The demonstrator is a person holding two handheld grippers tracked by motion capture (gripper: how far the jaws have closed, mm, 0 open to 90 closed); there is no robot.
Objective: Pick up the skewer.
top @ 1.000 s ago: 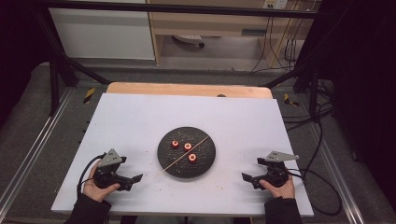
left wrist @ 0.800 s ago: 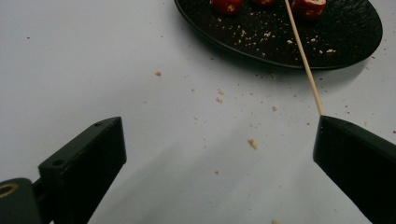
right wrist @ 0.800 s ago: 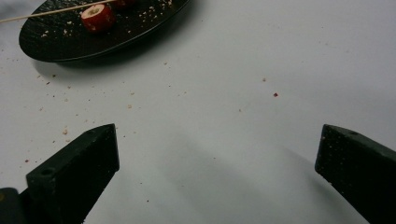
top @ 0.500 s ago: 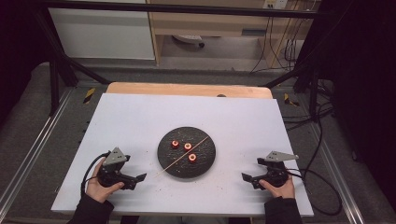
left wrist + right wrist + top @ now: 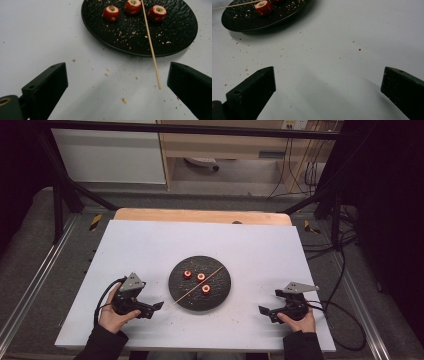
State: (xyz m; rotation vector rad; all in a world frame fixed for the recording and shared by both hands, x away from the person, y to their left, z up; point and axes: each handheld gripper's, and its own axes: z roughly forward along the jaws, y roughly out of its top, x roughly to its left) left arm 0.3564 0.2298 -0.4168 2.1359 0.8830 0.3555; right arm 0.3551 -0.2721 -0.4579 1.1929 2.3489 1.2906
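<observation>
A round black plate (image 5: 220,295) sits at the middle of the white table (image 5: 150,245). Three red cored fruit pieces (image 5: 201,277) lie on it, also seen in the left gripper view as fruit pieces (image 5: 132,6). A thin wooden skewer (image 5: 187,295) lies across the plate, its near end jutting over the rim toward my left gripper (image 5: 159,305); the skewer (image 5: 152,52) tip hangs just inside my right jaw. My left gripper (image 5: 117,85) is open and holds nothing. My right gripper (image 5: 262,310) rests open to the plate's right, with bare table between its jaws (image 5: 328,85).
Crumbs are scattered on the plate (image 5: 175,30) and on the table around it. The plate edge (image 5: 244,26) and one fruit piece (image 5: 263,7) show far left in the right gripper view. A wooden board edge (image 5: 200,215) runs along the table's far side. Cables (image 5: 345,310) trail right.
My left gripper has slid right, toward the skewer's near end and the plate. The right gripper has stayed put.
</observation>
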